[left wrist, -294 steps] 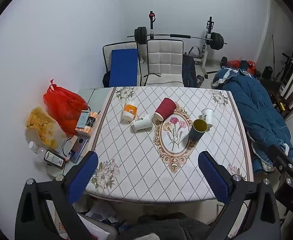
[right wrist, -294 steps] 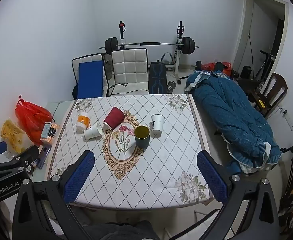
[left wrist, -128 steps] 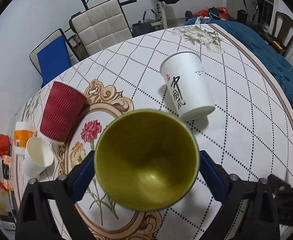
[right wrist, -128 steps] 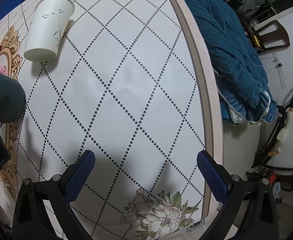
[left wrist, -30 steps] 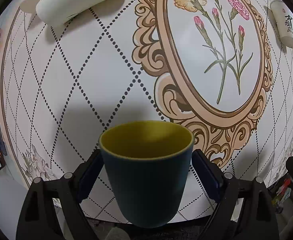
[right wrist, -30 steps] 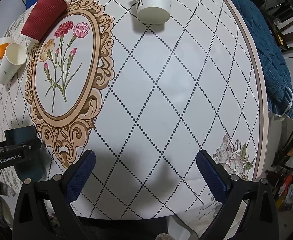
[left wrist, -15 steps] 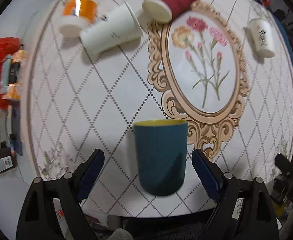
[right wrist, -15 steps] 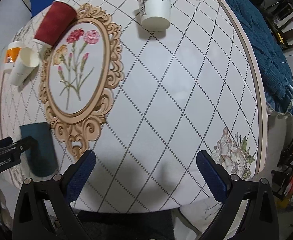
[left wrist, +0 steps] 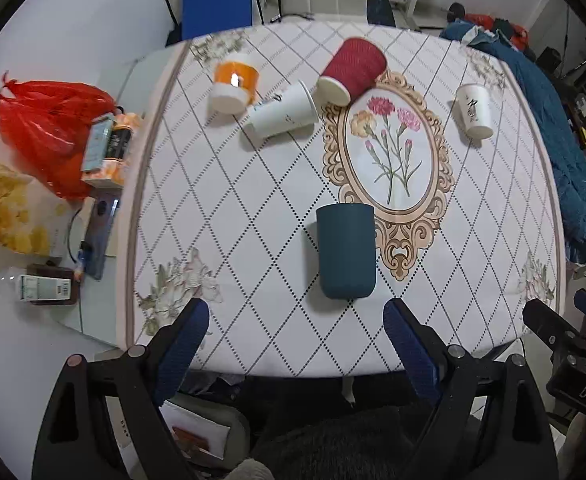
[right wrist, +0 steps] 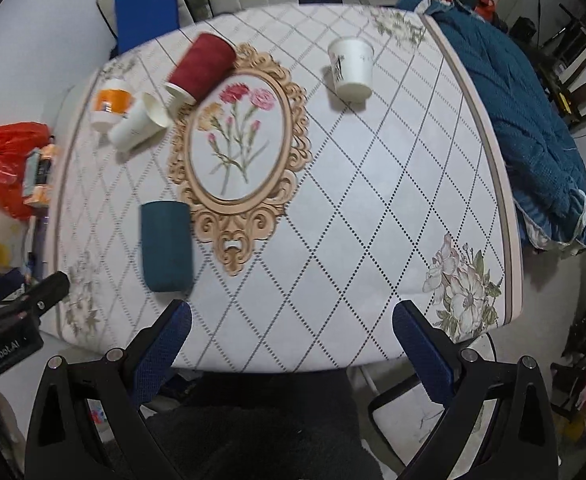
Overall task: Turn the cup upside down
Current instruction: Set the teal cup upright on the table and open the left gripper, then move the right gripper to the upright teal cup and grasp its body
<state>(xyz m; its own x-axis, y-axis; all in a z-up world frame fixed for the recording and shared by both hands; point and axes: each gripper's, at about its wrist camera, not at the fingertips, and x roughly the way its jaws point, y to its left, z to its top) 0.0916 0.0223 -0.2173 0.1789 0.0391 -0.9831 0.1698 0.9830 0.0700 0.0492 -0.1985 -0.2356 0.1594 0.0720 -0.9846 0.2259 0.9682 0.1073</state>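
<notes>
Dark teal plastic cup (left wrist: 347, 252) is sitting mouth-down on the white diamond-patterned tablecloth (left wrist: 253, 200), touching the lower-left edge of the ornate floral oval print (left wrist: 389, 152). Red ribbed paper cup (left wrist: 353, 70) and white paper cup (left wrist: 283, 110) are lying tipped at the far side; blue quilt (right wrist: 533, 120) is hanging beside the table. Left gripper (left wrist: 295, 354) is hovering over the near edge, jaws spread wide, holding nothing. Right gripper (right wrist: 293, 356) is likewise gaping wide and empty.

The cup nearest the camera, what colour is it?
Dark teal cup; the left wrist view shows it best.
</notes>
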